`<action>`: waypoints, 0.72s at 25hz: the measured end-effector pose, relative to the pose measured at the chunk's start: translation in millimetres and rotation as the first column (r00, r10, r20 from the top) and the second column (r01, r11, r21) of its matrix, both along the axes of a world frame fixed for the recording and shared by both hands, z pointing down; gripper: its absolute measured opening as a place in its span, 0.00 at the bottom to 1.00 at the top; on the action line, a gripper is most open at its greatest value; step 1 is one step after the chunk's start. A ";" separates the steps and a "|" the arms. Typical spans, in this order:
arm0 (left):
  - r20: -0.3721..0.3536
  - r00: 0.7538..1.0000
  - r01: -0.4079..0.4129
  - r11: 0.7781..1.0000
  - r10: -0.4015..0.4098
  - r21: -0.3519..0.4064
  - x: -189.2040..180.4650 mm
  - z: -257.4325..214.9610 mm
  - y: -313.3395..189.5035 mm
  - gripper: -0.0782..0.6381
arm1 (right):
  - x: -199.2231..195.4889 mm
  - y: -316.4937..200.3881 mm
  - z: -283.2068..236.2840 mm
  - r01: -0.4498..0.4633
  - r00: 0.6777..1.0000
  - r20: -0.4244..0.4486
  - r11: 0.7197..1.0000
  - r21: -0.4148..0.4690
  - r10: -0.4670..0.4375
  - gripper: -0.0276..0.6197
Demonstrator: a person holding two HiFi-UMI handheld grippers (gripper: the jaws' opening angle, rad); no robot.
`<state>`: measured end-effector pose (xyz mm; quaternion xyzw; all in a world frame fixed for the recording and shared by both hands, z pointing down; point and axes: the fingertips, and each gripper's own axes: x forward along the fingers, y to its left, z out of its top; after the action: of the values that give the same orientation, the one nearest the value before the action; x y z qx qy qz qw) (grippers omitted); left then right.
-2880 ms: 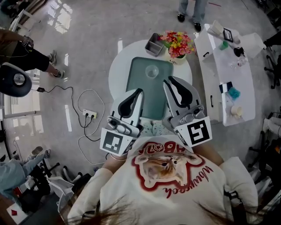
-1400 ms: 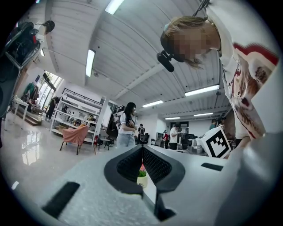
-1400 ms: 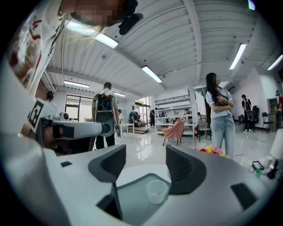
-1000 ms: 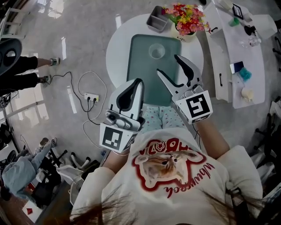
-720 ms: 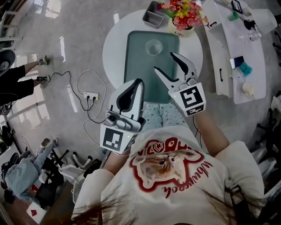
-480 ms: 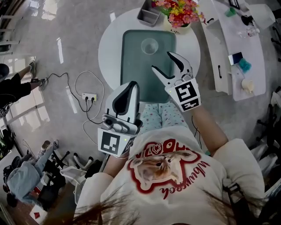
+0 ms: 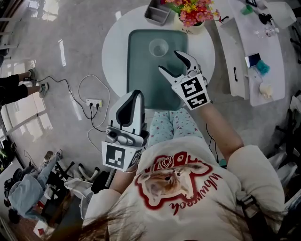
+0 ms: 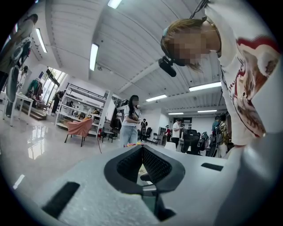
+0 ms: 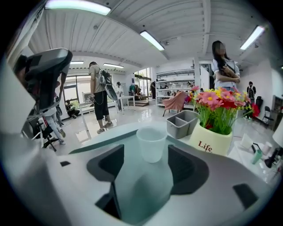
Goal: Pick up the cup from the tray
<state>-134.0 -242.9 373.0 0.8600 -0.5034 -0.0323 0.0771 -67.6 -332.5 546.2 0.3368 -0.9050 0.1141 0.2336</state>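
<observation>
A clear plastic cup (image 7: 158, 47) stands upright at the far end of the teal tray (image 7: 141, 70) on the round white table (image 7: 113, 52). My right gripper (image 7: 169, 62) hovers over the tray just short of the cup, jaws wide and still opening, with nothing between them. In the right gripper view the cup (image 9: 151, 143) stands straight ahead of the right gripper (image 9: 150, 164), beyond the pads and untouched. My left gripper (image 7: 133, 95) hangs off the table's near edge, over the person's lap. It is shut and empty, and its fingertips (image 8: 142, 149) meet.
A pot of flowers (image 7: 190, 14) and a grey two-part bin (image 7: 156, 12) stand just behind the tray. A long white side table (image 7: 254, 47) with small items is at the right. A power strip (image 7: 94, 102) and cables lie on the floor at the left.
My right gripper has moved forward over the tray toward the cup and its jaws have spread. The left gripper has drawn back toward the person, still shut.
</observation>
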 end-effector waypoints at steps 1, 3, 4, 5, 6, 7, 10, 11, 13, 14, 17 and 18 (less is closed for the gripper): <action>0.001 1.000 0.002 1.000 -0.002 -0.002 -0.9 1.4 0.1 0.13 | -2.0 -1.4 3.4 0.002 1.000 -0.003 1.000 -0.006 -0.002 0.48; 0.001 1.000 0.006 1.000 -0.006 -0.007 -2.2 3.8 0.9 0.13 | -5.4 -3.7 9.8 0.001 1.000 -0.005 1.000 -0.023 -0.001 0.48; 0.000 1.000 0.007 1.000 -0.007 -0.009 -2.6 4.5 1.5 0.13 | -6.7 -4.9 12.4 -0.002 1.000 -0.004 0.999 -0.032 0.001 0.49; -0.002 1.000 0.008 1.000 -0.009 -0.012 -2.7 4.9 2.0 0.13 | -7.6 -6.1 14.5 -0.004 1.000 -0.004 0.999 -0.040 0.004 0.49; -0.005 1.000 0.010 1.000 -0.010 -0.015 -2.7 5.1 2.6 0.13 | -8.6 -7.2 16.3 -0.006 1.000 -0.006 0.999 -0.046 0.006 0.49; -0.009 1.000 0.011 1.000 -0.011 -0.018 -2.7 5.4 3.2 0.13 | -9.6 -8.2 18.0 -0.006 1.000 -0.008 0.999 -0.050 0.005 0.49; -0.004 1.000 0.017 1.000 -0.017 -0.025 -5.8 9.2 6.1 0.13 | -13.4 -10.0 23.4 0.003 1.000 -0.016 0.998 -0.063 -0.004 0.49; -0.003 1.000 0.021 0.999 -0.021 -0.025 -7.3 10.4 6.8 0.13 | -14.5 -10.7 25.4 0.004 1.000 -0.019 0.998 -0.068 -0.006 0.49; -0.008 0.999 0.031 0.999 -0.031 -0.028 -10.1 11.7 7.1 0.13 | -16.0 -13.2 28.8 0.001 1.000 -0.027 0.997 -0.071 -0.003 0.49; -0.013 0.999 0.037 0.999 -0.037 -0.030 -11.5 11.6 6.7 0.13 | -16.7 -14.8 29.8 -0.003 1.000 -0.030 0.997 -0.072 0.001 0.49; -0.014 0.999 0.047 0.999 -0.048 -0.027 -16.7 12.0 5.8 0.13 | -19.3 -19.9 32.2 -0.016 0.999 -0.038 0.997 -0.077 0.013 0.49; -0.012 0.999 0.048 0.998 -0.049 -0.026 -17.9 12.4 5.5 0.13 | -20.6 -21.2 33.0 -0.017 0.999 -0.042 0.997 -0.076 0.013 0.49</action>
<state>-151.9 -237.4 385.5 0.8462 -0.5241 -0.0331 0.0902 -88.1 -353.7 579.2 0.3367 -0.8923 0.1434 0.2644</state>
